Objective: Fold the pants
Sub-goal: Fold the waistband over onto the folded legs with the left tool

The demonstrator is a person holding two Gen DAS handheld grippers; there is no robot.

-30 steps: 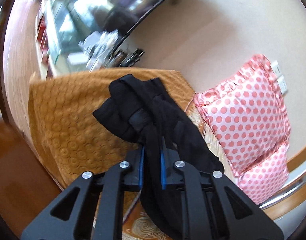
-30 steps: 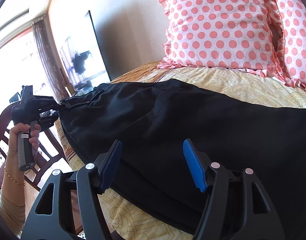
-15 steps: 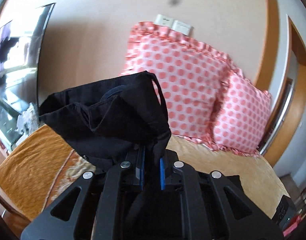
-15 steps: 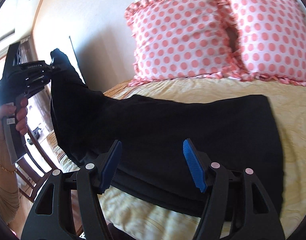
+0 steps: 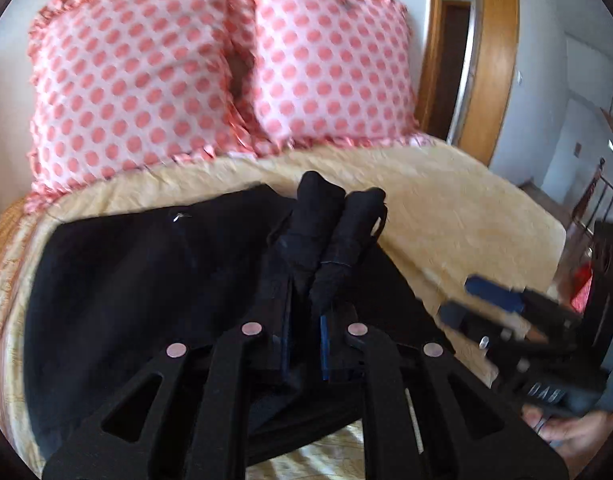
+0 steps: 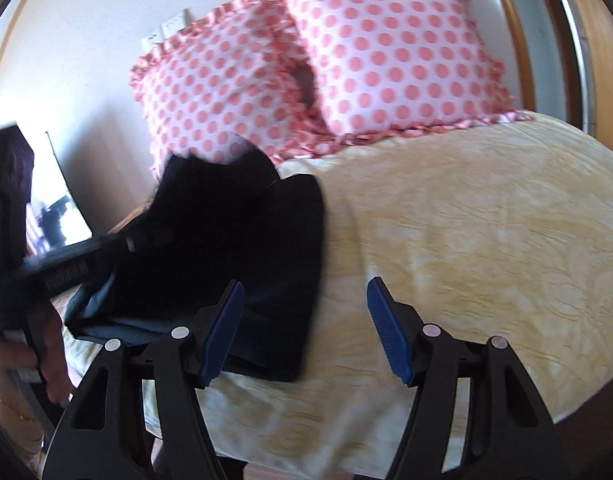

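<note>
Pants (image 5: 154, 280), black, soft and limp, lie doubled on the yellow bed (image 6: 466, 240) below two dotted pillows (image 5: 146, 80), their bunched end pinched in the left gripper (image 5: 304, 344); the right gripper (image 6: 306, 328) hovers spread and empty; hems grip best.

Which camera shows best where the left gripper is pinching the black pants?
The left wrist view: the left gripper is shut on bunched fabric of the black pants. The right wrist view shows only its blurred body beside the pants.
</note>
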